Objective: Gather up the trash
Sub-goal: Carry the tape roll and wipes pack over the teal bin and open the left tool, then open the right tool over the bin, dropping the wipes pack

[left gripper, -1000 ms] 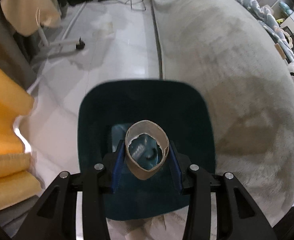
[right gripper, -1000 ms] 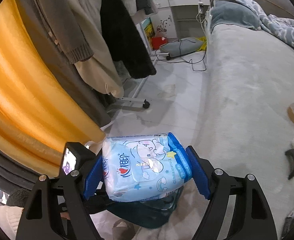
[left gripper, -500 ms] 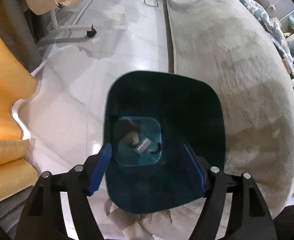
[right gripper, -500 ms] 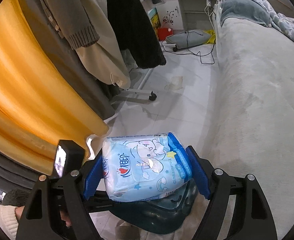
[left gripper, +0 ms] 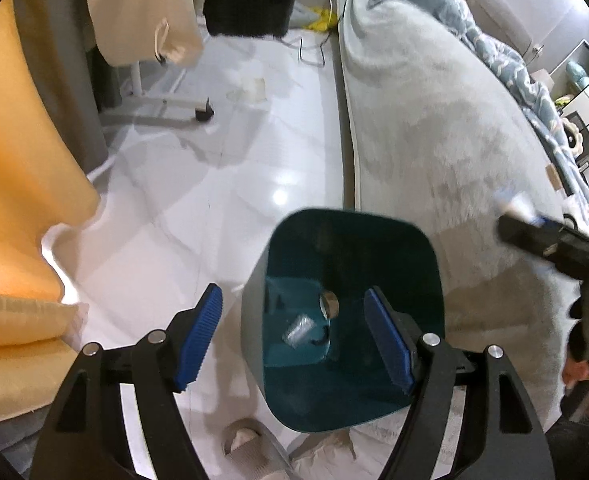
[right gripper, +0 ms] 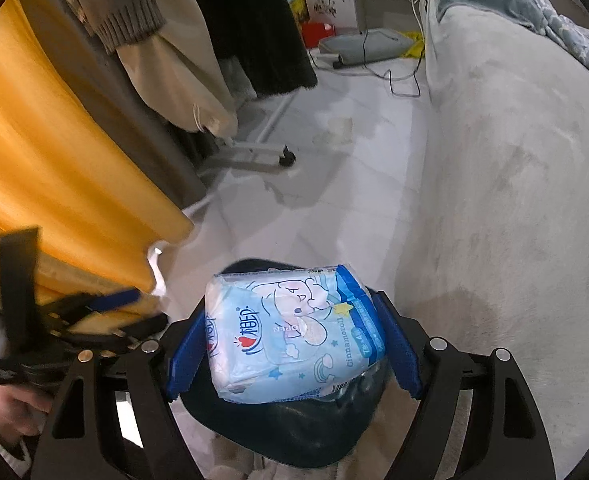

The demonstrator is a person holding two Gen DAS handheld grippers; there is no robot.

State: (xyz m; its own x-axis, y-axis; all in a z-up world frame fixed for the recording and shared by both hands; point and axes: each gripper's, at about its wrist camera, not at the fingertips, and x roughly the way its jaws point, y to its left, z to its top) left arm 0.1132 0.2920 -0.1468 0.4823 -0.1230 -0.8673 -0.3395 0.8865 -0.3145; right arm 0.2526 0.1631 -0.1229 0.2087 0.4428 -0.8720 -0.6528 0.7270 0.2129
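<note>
My right gripper [right gripper: 294,344] clamps the tissue pack [right gripper: 294,332] over the teal bin [right gripper: 278,428]; I centre before releasing. Left gripper [left gripper: 294,340], jaws just opened, is empty; the cardboard tube [left gripper: 328,305] probably lies inside.

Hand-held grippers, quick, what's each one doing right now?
Left hand-held gripper: open, empty, over the teal trash bin.
Right hand-held gripper: closed on the blue tissue pack.

A home bedroom; a bed [right gripper: 514,200] with a grey cover and rumpled quilt [left gripper: 506,60] fills one side; coats [right gripper: 230,28] hang on a wheeled rack [right gripper: 262,152]; orange curtains [right gripper: 54,168] drape to a white tiled floor [left gripper: 222,168].
</note>
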